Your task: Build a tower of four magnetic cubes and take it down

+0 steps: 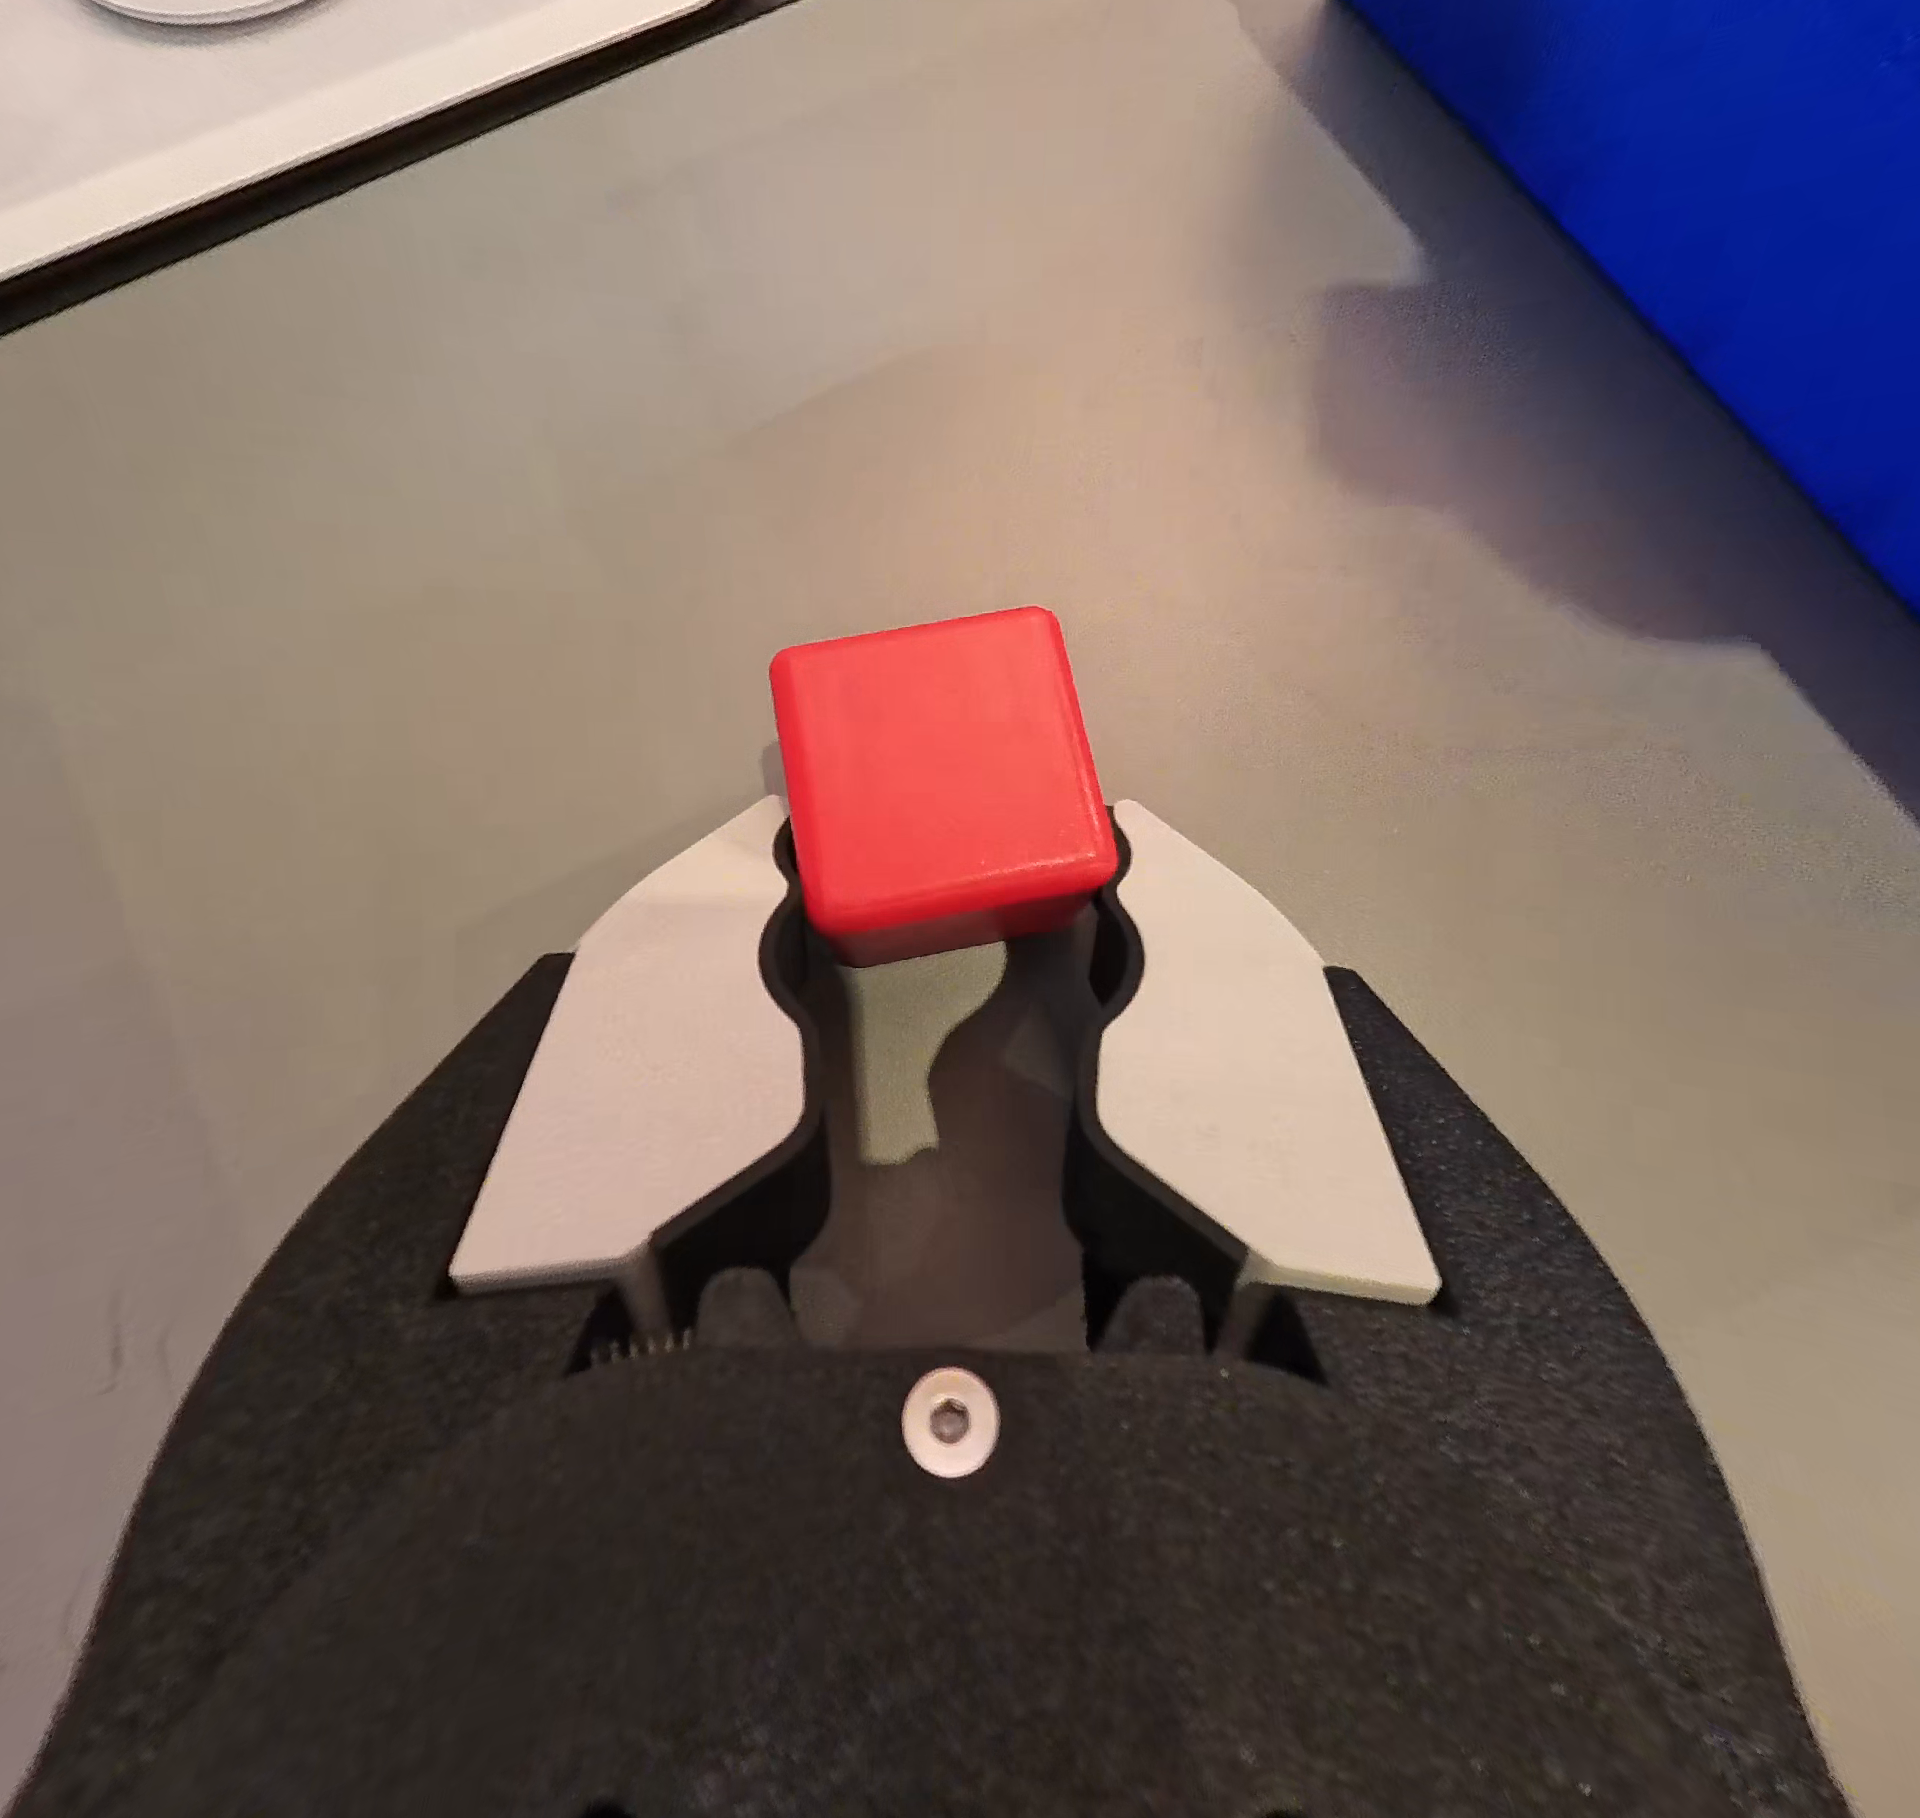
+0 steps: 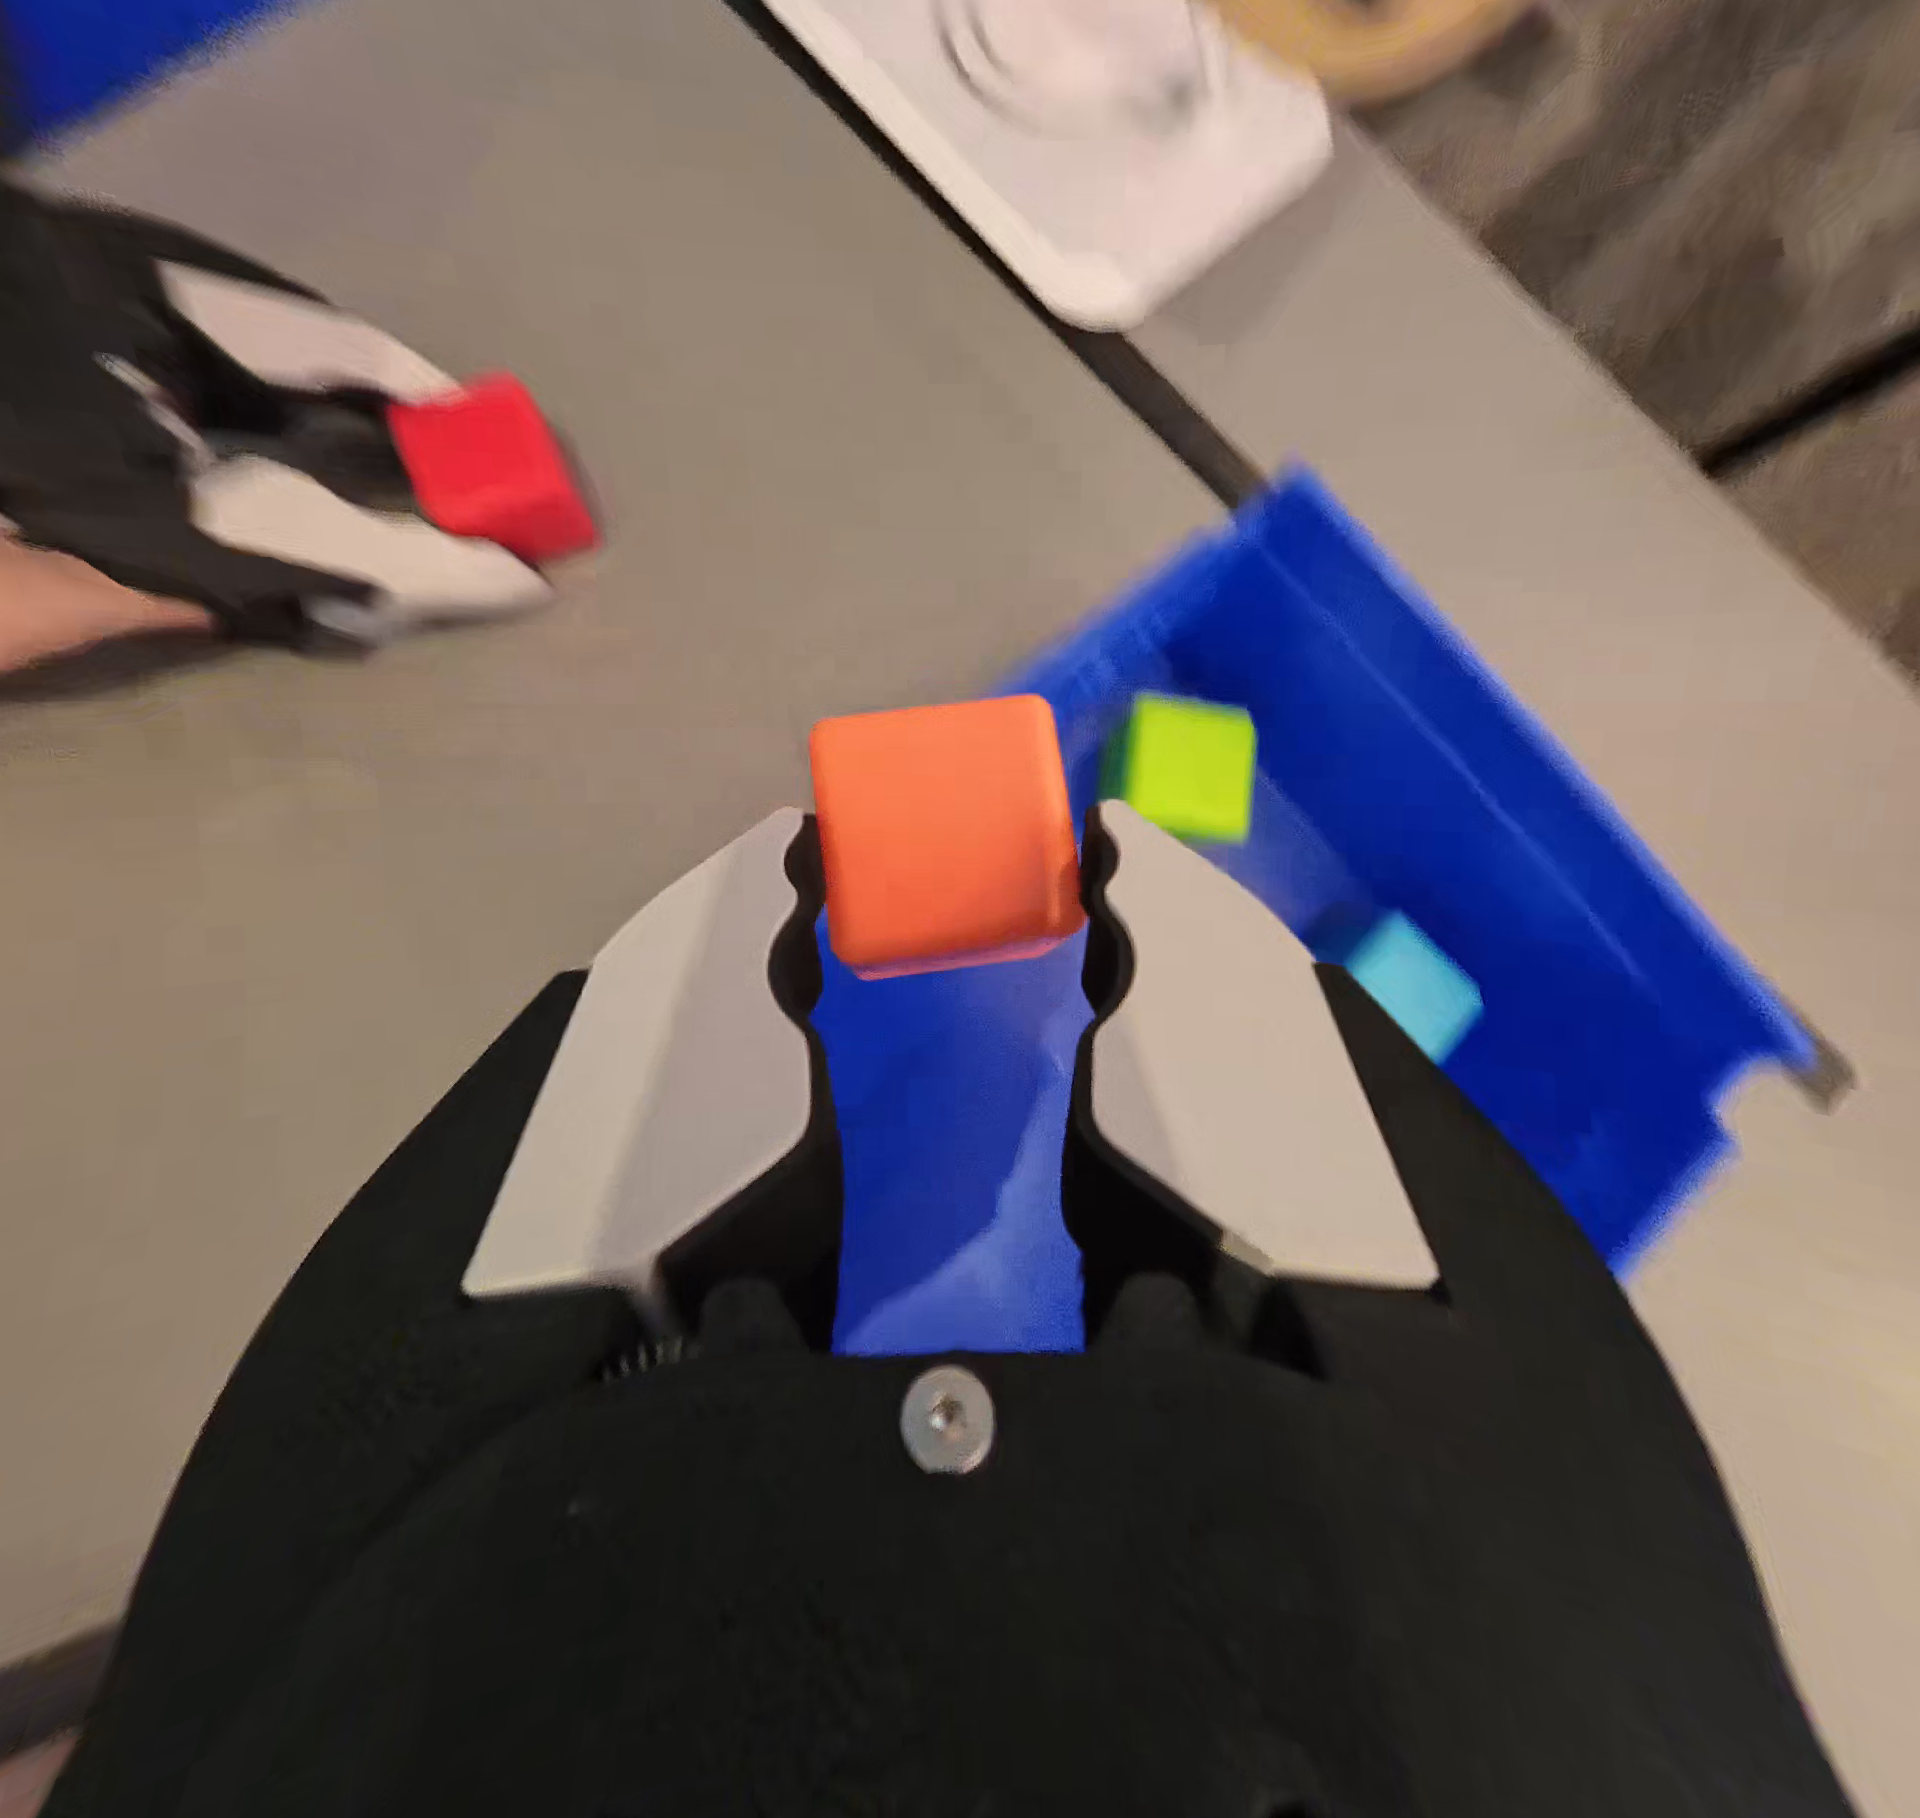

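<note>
I found my left gripper (image 1: 943, 859) closed on a red cube (image 1: 940, 771), held clear above the grey table (image 1: 520, 573). My right gripper (image 2: 940, 864) was likewise clamped on an orange cube (image 2: 940, 823), carried over the near end of a blue bin (image 2: 1455, 833). Inside that bin, just right of my fingers, lay a green cube (image 2: 1184, 766) and a light blue cube (image 2: 1413, 979), apart. Farther off sat a white tray (image 2: 1039, 106), blurred.
</note>
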`<move>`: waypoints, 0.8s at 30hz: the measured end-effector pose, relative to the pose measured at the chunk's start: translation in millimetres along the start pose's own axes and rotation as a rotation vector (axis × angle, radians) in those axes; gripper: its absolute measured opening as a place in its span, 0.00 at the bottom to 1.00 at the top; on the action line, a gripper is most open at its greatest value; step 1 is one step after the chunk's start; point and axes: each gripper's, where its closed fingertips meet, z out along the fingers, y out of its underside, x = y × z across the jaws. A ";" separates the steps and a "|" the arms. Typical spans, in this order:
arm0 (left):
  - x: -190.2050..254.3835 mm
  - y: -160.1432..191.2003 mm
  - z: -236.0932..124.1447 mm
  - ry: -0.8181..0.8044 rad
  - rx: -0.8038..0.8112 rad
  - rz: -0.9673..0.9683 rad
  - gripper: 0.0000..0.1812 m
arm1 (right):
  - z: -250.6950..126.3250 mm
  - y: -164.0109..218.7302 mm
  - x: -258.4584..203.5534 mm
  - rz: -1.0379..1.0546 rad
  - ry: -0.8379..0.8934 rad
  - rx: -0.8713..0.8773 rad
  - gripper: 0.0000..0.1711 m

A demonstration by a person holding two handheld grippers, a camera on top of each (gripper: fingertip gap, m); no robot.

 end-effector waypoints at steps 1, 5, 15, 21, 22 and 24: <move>0.1 0.0 0.0 0.001 0.000 0.001 0.29 | -1.9 22.1 14.1 0.034 0.015 -0.050 0.29; 0.9 -0.2 0.2 0.006 0.000 0.004 0.29 | 15.5 75.4 41.3 0.101 -0.022 -0.141 0.29; 2.4 -0.2 0.6 0.017 -0.002 0.011 0.29 | 47.1 105.4 -12.3 -0.173 -0.362 -0.130 0.29; 2.7 0.0 0.6 0.020 -0.003 0.011 0.29 | 55.0 123.6 -40.0 -0.280 -0.487 -0.172 0.29; 2.8 0.2 0.6 0.020 -0.003 0.010 0.29 | 56.2 121.1 -38.7 -0.252 -0.480 -0.168 0.29; 2.8 0.6 0.9 0.023 -0.007 0.005 0.29 | 57.0 116.5 -33.8 -0.205 -0.450 -0.157 0.31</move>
